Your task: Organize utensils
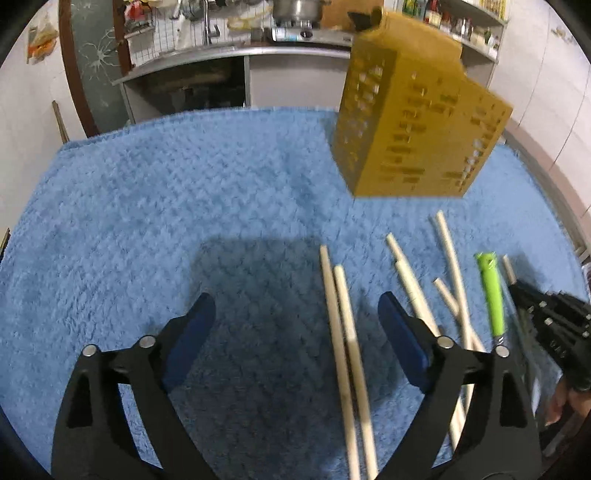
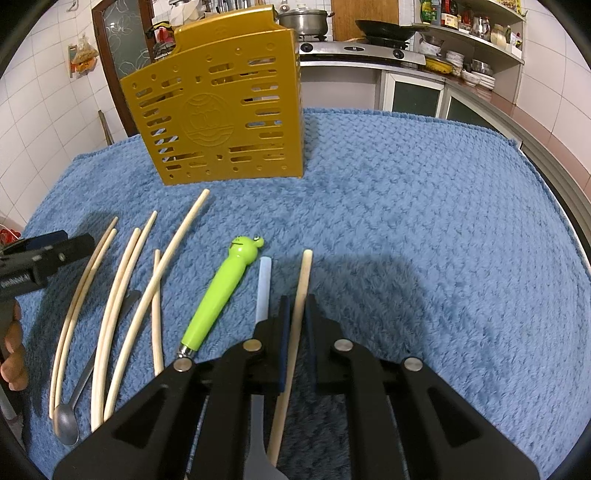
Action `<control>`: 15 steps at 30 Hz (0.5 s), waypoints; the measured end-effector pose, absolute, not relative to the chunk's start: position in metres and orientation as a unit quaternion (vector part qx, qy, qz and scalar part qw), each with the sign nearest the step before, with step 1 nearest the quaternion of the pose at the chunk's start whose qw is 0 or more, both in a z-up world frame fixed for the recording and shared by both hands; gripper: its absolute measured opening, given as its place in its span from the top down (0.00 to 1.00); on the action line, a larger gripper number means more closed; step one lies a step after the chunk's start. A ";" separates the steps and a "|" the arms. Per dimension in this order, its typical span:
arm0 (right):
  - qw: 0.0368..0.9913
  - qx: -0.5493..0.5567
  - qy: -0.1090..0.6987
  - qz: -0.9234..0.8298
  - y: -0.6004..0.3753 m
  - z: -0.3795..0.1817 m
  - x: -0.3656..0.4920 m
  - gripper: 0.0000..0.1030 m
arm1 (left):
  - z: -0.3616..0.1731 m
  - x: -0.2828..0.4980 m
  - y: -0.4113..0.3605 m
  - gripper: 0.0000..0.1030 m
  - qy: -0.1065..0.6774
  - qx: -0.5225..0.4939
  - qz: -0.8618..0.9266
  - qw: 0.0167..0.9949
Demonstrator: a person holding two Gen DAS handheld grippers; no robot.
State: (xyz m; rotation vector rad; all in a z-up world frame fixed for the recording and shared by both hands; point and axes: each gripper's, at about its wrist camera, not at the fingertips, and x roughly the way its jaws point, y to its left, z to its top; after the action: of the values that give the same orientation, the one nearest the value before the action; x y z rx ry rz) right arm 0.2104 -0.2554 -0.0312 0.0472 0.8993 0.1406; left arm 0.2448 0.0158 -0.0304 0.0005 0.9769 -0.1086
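A yellow perforated utensil holder [image 2: 225,110] stands at the back of the blue towel [image 2: 406,221]; it also shows in the left wrist view [image 1: 417,122]. Several wooden chopsticks [image 2: 122,295] lie on the towel, with a green-handled utensil [image 2: 221,295], a metal spoon [image 2: 68,424] and a translucent utensil [image 2: 263,291]. My right gripper [image 2: 295,306] is shut on one chopstick [image 2: 304,273]. My left gripper [image 1: 295,317] is open above the towel, with two chopsticks [image 1: 343,332] between its fingers.
A kitchen counter with a stove, pots and a pan [image 2: 384,29] runs behind the table. Shelves with bowls and bottles [image 2: 472,62] stand at the right. The table's rim [image 2: 546,155] curves along the right side.
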 end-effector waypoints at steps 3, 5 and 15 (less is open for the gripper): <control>0.898 0.024 0.434 0.068 -0.256 -0.031 0.210 0.92 | -0.038 0.250 0.018 0.14 0.487 0.001 -0.051 0.872; 0.898 0.023 0.434 0.068 -0.256 -0.031 0.210 0.92 | -0.037 0.249 0.019 0.12 0.483 0.010 -0.048 0.874; 0.898 0.025 0.434 0.069 -0.256 -0.031 0.210 0.91 | -0.047 0.245 0.007 0.05 0.483 0.041 -0.049 0.873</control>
State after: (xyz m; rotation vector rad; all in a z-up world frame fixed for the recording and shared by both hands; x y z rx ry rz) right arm 0.2104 -0.2559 -0.0310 0.0512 0.8998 0.1430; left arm 0.2446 0.0068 -0.0466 0.0864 1.0085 -0.1028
